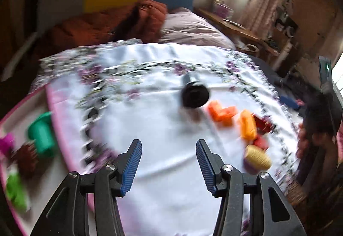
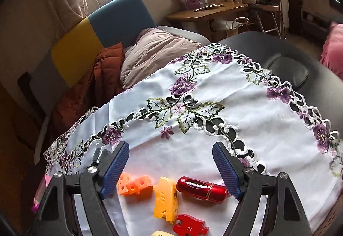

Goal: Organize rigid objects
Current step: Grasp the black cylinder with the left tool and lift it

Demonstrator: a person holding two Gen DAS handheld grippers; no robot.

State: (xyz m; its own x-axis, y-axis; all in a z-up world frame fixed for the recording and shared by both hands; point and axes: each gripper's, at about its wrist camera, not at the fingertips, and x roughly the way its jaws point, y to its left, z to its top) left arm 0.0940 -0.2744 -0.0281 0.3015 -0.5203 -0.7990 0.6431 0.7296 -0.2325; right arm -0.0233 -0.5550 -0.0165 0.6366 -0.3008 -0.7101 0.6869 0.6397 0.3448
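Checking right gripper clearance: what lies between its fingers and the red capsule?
Nothing. In the right wrist view the right gripper is open above bare white tablecloth, and the red capsule lies just below, nearer its right-side finger.

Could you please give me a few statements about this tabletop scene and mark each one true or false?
1. The right gripper is shut on the red capsule. False: its jaws stand open and hold nothing; the capsule lies on the cloth between them.
2. The yellow block lies between the orange block and the red capsule. True.
3. The red puzzle piece sits on the far side of the capsule, towards the embroidered flowers. False: it lies on the near side, by the lower edge of the right wrist view.
4. The left gripper is open and empty. True.
5. The green piece sits in the pink-rimmed tray. True.
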